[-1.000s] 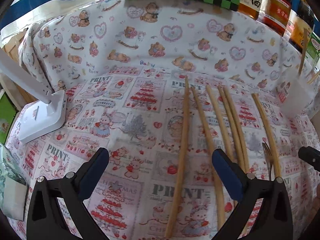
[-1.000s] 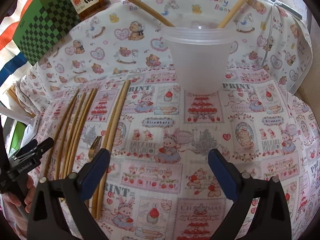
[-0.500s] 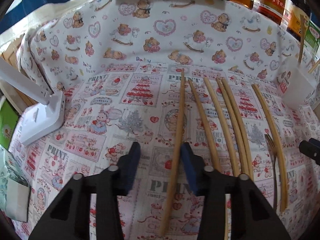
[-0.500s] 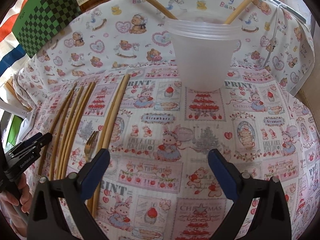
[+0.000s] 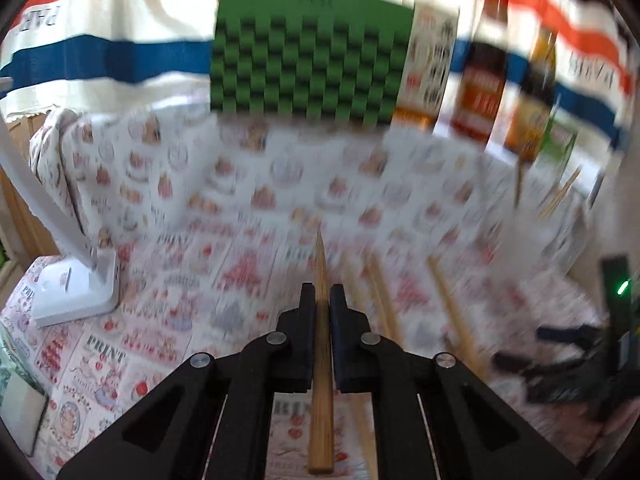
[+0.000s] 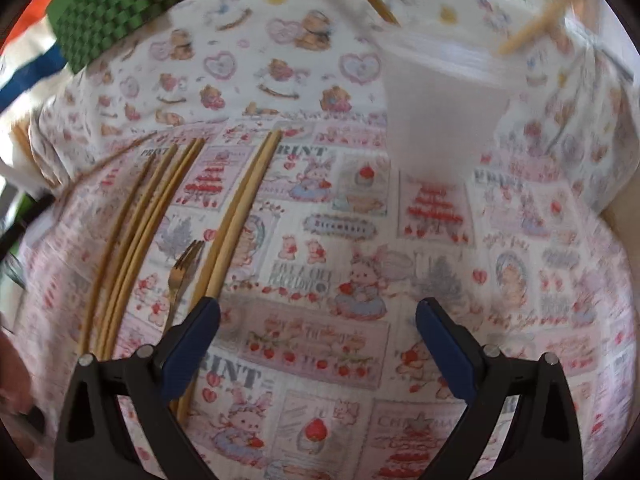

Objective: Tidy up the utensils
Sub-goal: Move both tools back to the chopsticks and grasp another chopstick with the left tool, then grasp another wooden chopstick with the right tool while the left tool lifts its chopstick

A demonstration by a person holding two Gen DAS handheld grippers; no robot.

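My left gripper [image 5: 322,292] is shut on a wooden chopstick [image 5: 321,344] that runs forward between its fingers, lifted off the printed cloth. Several more chopsticks [image 5: 384,292] lie on the cloth to its right; they also show in the right wrist view [image 6: 136,232]. A gold fork [image 6: 182,272] lies between them there. My right gripper [image 6: 318,332] is open and empty above the cloth, right of the fork. A translucent plastic cup [image 6: 444,100] with chopsticks in it stands ahead of it.
A white lamp base [image 5: 76,292] stands at the left. A green checkered box [image 5: 308,56] and sauce bottles [image 5: 484,80] line the back. The right gripper's body [image 5: 576,356] shows at the right of the left wrist view.
My left gripper closed on the leftmost chopstick and lifted it, tilting up so the view blurs. My right gripper stayed open and moved slightly closer to the cloth.
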